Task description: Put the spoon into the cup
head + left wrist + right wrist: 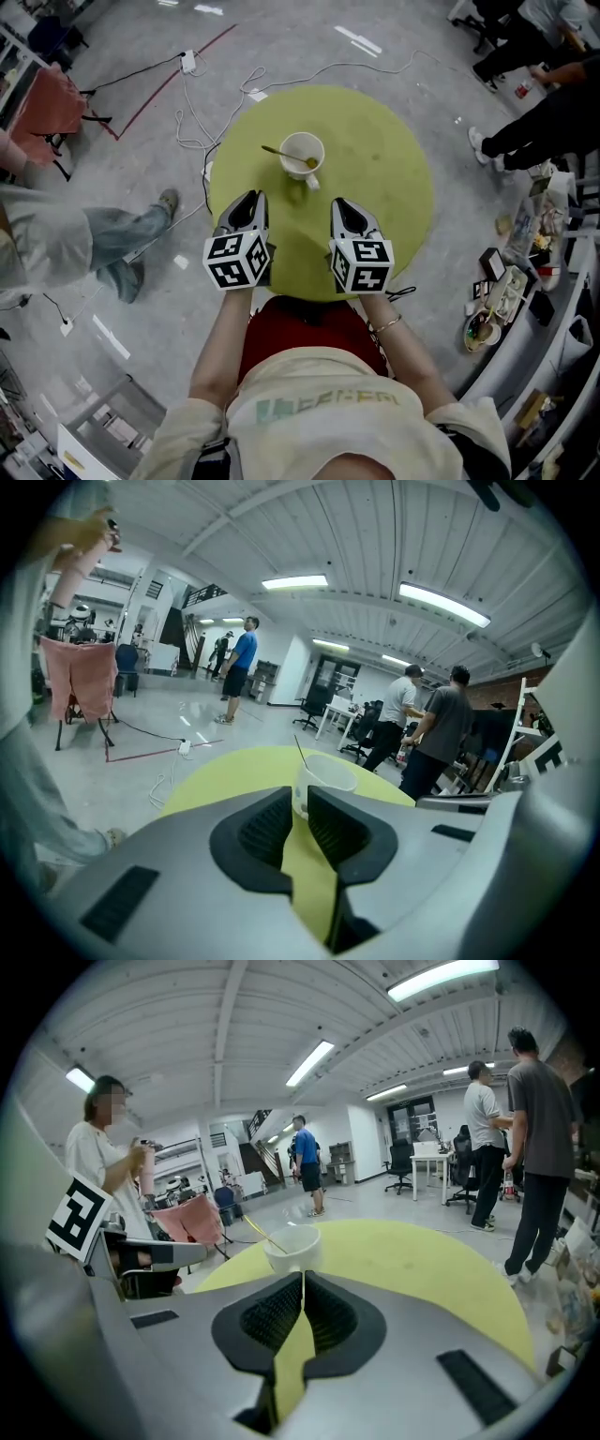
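As the spoon [277, 152] lies with its bowl inside the cup [302, 153] and its handle leaning out over the rim toward the left, I judge the placing step to be done and the task at its end. The white cup stands upright near the middle of the round yellow-green bench [394, 187], toward its far side. The left hand-held gripper [246, 197] and the right hand-held gripper [345, 202] hover side by side over the near edge of the bench, both well apart from the cup and pointed toward it.

Left gripper view: the left hand-held gripper [299, 803] has its jaws narrowly apart, with nothing between them; the cup [323, 778] and the thin spoon handle [300, 752] show beyond the gap.

Right gripper view: the right hand-held gripper [302, 1283] has its jaws drawn almost together, holding nothing; the cup [292, 1246] and spoon [261, 1232] stand ahead of it.

In my judgement the next move asks for no grasp. I would only keep both tools clear of the handle, since a knock there could tip the spoon out or upset the cup
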`<state>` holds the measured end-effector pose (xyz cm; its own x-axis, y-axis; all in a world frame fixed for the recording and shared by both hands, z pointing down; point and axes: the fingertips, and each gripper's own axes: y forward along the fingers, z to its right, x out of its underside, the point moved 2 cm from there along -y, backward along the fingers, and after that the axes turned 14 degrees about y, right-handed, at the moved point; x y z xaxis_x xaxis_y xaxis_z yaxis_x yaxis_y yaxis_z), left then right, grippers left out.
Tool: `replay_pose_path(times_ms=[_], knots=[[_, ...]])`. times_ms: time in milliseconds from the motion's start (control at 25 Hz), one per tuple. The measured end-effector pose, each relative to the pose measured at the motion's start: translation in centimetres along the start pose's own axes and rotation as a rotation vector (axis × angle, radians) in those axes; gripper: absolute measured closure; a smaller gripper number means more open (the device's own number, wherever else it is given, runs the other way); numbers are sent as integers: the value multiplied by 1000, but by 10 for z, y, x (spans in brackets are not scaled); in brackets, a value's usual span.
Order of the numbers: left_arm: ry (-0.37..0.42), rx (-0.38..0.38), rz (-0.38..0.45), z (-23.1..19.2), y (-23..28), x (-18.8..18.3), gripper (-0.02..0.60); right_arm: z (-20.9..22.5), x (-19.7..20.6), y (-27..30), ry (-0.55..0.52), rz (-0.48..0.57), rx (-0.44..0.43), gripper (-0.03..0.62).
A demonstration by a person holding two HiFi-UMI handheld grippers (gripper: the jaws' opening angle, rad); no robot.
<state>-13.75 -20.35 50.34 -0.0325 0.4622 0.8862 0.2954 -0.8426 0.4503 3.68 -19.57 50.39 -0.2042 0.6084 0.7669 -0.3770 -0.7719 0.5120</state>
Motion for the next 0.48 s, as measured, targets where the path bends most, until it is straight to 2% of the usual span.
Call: replay_pose_path(times_ms=[480], knots=[[41, 16, 6, 5, -40, 10, 551, -17, 18, -36, -1, 32, 21, 557]])
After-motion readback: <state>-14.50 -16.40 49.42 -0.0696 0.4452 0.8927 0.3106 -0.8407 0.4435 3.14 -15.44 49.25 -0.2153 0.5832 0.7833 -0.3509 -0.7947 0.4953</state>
